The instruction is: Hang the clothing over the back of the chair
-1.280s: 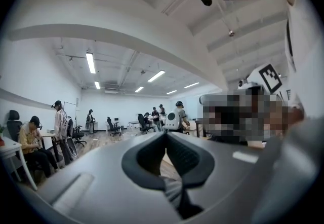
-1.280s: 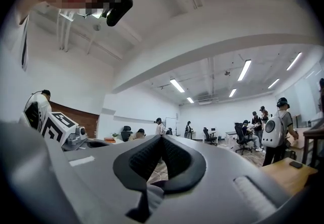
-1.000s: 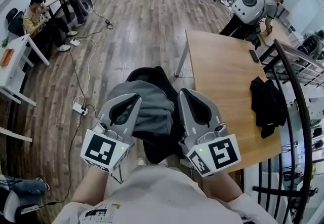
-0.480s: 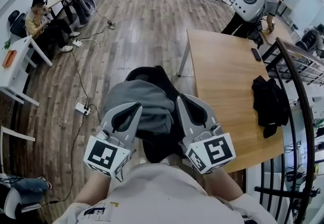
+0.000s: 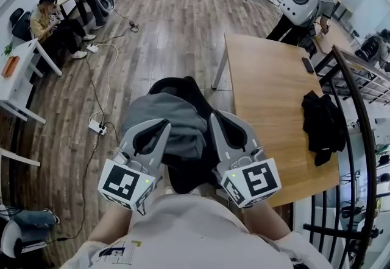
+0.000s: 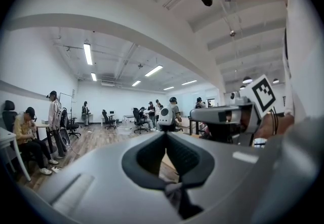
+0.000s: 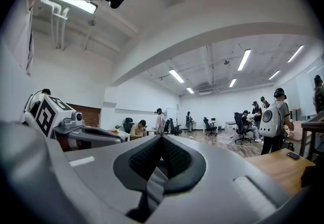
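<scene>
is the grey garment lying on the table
No, the grey garment is over the black chair, beside the table; only a black garment and a phone lie on the table.

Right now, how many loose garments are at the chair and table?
2: grey garment draped over the black chair; black garment on the wooden table. Others may be hidden.

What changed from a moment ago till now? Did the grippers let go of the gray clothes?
Hardly anything changed, and nothing was let go. The right hand-held gripper sank a little with the gray clothing. It and the left hand-held gripper stay shut on the clothing, which lies over the black chair. The black garment on the table did not move.
</scene>
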A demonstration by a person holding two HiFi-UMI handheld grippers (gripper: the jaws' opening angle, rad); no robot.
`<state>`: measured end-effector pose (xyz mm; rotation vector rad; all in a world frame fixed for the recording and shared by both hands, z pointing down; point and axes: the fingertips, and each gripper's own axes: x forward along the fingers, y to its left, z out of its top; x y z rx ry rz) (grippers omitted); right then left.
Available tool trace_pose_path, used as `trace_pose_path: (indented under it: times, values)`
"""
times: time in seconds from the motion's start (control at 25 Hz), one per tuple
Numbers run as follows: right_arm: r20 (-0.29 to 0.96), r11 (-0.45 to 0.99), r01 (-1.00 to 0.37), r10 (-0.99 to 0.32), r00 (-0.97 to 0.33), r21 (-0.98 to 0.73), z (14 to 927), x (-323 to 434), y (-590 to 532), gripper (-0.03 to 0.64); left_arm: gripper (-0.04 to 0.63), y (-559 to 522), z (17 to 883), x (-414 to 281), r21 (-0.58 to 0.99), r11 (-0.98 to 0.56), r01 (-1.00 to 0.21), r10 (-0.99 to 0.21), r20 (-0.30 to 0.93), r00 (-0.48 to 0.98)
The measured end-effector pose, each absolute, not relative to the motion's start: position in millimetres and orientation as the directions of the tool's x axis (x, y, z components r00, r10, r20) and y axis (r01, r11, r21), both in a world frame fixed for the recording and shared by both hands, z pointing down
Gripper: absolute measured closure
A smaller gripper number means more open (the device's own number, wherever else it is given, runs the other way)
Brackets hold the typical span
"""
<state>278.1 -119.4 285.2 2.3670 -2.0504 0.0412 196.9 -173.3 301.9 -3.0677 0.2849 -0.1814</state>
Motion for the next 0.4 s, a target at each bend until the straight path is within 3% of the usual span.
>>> trace_pose_path:
  times: [0.4]
  values:
    - [0.029, -0.153, -0.988, -0.988, 0.152, -0.012, 286.2, 276.6, -120.5, 0.618, 0.595, -177.1, 300.6, 199.2, -0.064, -0.984, -0.168, -0.174, 0.110, 0.979]
